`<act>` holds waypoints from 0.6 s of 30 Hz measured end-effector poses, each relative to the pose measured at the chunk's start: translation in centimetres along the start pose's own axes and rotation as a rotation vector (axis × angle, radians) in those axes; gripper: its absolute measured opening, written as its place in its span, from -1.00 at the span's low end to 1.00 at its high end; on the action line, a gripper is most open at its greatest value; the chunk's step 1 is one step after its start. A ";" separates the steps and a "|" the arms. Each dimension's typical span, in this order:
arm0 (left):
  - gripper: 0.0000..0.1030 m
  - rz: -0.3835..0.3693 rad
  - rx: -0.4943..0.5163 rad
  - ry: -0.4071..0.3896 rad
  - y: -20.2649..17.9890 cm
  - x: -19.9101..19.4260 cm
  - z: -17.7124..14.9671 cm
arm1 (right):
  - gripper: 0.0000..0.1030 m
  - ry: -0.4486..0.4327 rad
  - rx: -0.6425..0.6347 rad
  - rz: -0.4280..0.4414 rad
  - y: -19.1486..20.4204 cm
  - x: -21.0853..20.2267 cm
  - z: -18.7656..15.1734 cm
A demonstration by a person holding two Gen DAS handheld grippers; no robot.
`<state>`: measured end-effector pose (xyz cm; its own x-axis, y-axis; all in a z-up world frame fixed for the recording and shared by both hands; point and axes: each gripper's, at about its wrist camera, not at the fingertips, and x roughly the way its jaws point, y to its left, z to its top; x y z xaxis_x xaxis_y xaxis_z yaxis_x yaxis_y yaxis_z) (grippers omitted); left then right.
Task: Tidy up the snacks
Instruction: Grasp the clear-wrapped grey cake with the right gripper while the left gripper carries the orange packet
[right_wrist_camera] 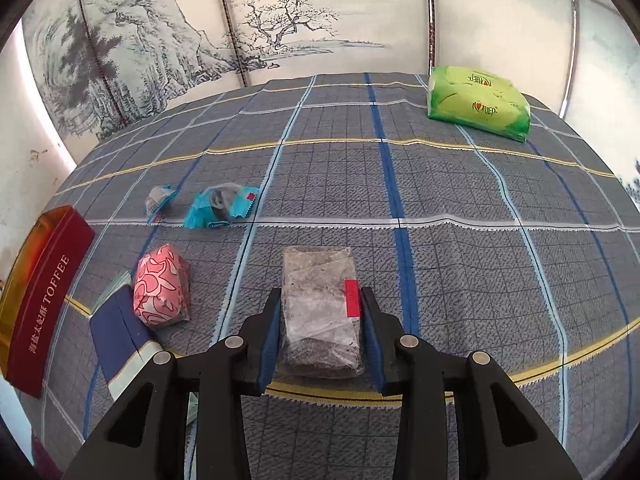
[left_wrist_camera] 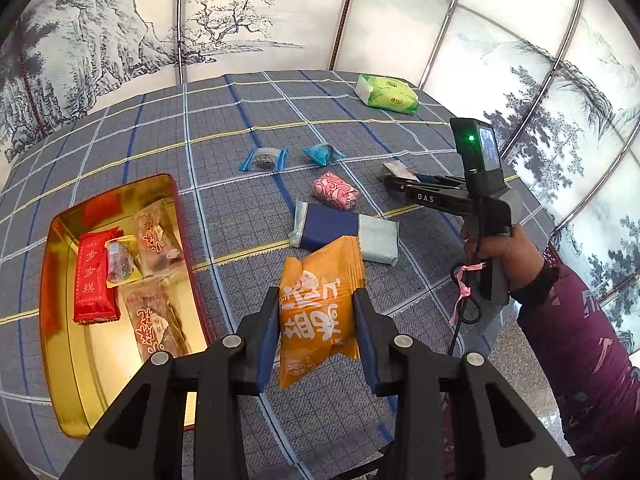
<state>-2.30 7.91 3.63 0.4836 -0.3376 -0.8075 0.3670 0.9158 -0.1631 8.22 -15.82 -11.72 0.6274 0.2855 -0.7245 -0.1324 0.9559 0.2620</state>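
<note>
A: How far along is the sorting?

B: Partway, I'd say. The gold tin (left_wrist_camera: 60,280) at the near left of the table (left_wrist_camera: 224,128) already holds a red bar (left_wrist_camera: 95,276), a small yellow-edged sweet and two pale wrapped pastries.

A: And the hands?

B: The left hand-held gripper (left_wrist_camera: 316,334) is clamped narrow on an orange packet (left_wrist_camera: 320,308), held clear of the cloth just right of the tin. The right hand-held gripper (right_wrist_camera: 318,336) has its pads against a clear-wrapped dark cake (right_wrist_camera: 320,308) with a red tab, which seems to be lying on the cloth. No earlier view, so I judge only a grip.

A: What's left out?

B: A pink patterned sweet (right_wrist_camera: 162,290), a navy-and-pale packet (left_wrist_camera: 344,234) beside it, and two blue-wrapped sweets (left_wrist_camera: 292,156) farther off.

A: The green pack (right_wrist_camera: 478,102)?

B: Far right corner, well apart. It looks like tissues, so probably not part of the job.

A: Next?

B: Likely the orange packet goes into the tin; there's room at its near end.
</note>
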 end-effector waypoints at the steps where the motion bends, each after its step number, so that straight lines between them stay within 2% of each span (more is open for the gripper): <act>1: -0.38 0.004 0.003 -0.002 -0.1 -0.1 -0.1 | -0.28 0.001 -0.002 -0.003 0.1 0.0 0.0; 6: -0.37 0.008 0.003 -0.015 0.1 -0.7 -0.5 | -0.13 0.008 -0.030 -0.009 0.8 0.3 0.0; 10: -0.41 0.008 -0.005 -0.031 0.4 -1.3 -0.7 | -0.09 0.014 -0.064 -0.044 1.5 0.4 0.0; 14: -0.41 0.022 -0.004 -0.051 0.6 -2.0 -0.9 | -0.10 0.015 -0.066 -0.057 1.6 0.4 0.0; 18: -0.41 0.020 -0.015 -0.051 0.9 -2.1 -1.0 | -0.27 0.009 -0.059 -0.082 1.4 0.3 -0.2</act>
<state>-3.81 9.67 4.58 0.5308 -0.3299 -0.7807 0.3455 0.9253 -0.1561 8.11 -14.37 -11.68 0.6308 0.2068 -0.7479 -0.1259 0.9783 0.1643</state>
